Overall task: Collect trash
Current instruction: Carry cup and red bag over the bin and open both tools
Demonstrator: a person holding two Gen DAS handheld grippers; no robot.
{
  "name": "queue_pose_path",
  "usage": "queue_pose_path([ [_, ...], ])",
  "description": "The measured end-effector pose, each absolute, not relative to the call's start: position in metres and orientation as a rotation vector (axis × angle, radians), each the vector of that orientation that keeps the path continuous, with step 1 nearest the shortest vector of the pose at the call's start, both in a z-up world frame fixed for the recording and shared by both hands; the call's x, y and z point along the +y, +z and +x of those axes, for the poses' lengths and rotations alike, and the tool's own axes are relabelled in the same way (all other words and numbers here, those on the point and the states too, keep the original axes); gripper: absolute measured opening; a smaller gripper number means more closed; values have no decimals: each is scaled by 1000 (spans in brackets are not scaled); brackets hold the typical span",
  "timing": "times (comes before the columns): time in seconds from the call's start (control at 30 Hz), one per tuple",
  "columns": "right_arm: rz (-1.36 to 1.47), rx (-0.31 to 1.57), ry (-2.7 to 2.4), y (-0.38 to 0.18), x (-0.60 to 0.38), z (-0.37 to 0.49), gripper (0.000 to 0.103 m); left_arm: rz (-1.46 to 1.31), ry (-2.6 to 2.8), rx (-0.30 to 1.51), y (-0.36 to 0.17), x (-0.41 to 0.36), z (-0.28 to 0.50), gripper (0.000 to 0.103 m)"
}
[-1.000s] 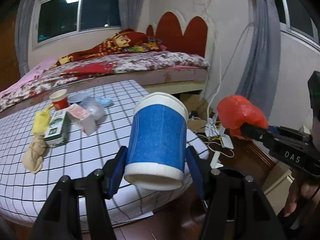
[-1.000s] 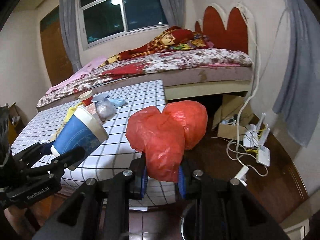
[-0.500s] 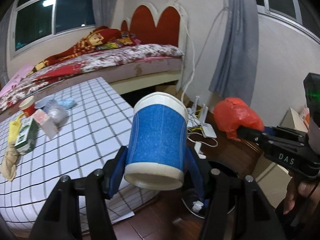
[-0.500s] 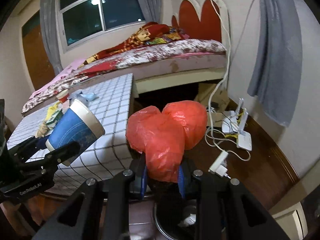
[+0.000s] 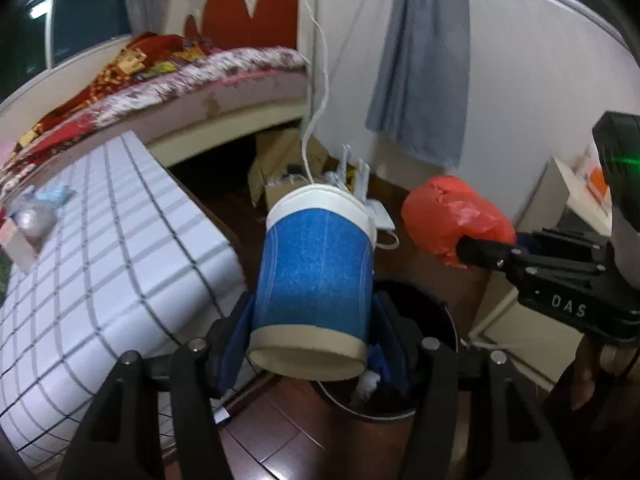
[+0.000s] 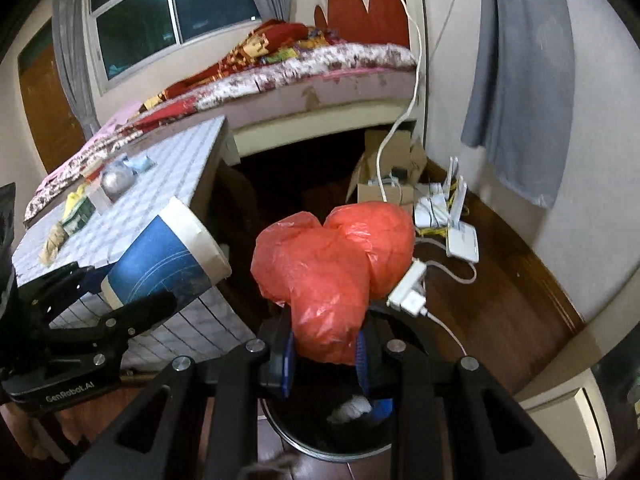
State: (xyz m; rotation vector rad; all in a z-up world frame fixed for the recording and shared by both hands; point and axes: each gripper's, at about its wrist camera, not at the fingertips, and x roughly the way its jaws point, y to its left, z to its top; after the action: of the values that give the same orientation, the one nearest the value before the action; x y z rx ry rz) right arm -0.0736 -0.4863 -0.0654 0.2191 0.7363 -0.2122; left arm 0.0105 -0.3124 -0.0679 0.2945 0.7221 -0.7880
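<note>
left tool (image 5: pixel 316 344) has its blue pads clamped on the lower half of a blue paper cup (image 5: pixel 316 272), white rim pointing away from the camera, cup tipped a bit, jaws about halfway apart because the cup fills the gap. right tool (image 6: pixel 324 354) is pinched much narrower on a bunched-up red plastic bag (image 6: pixel 332 268), the puffy part of the bag bulging out above the pads. both tools are angled downward, side by side, each showing up in the other one's camera, the cup on the left and the bag on the right.

right under them on the dark wooden floor (image 6: pixel 500 312) sits a round black trash bin (image 5: pixel 416 404) with something white crumpled up inside. the cup and the bag both hang over its opening, not touching it as far as i can tell.

off to the left there's the desk (image 5: pixel 120 264) with a white checked cloth, and a few bits lying at its far end: a clear crumpled bag (image 6: pixel 116 180), a green carton (image 6: pixel 82 210), something yellow, all kinda blurry. behind that a bed (image 6: pixel 320 68) with a flowery cover and a red headboard. by the wall a white router (image 6: pixel 460 236) and a cardboard box (image 6: pixel 384 176) with a white cable running up the wall, grey curtain (image 6: pixel 520 80) hanging next to it. a white plug adapter (image 6: pixel 408 292) lies just beside the bin rim.
</note>
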Motion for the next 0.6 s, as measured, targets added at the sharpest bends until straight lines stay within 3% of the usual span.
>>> queue_pose_path([
  [0.6,268,963,-151,-163,-524,-66,26,379,-880,950,-147,-353,20,61],
])
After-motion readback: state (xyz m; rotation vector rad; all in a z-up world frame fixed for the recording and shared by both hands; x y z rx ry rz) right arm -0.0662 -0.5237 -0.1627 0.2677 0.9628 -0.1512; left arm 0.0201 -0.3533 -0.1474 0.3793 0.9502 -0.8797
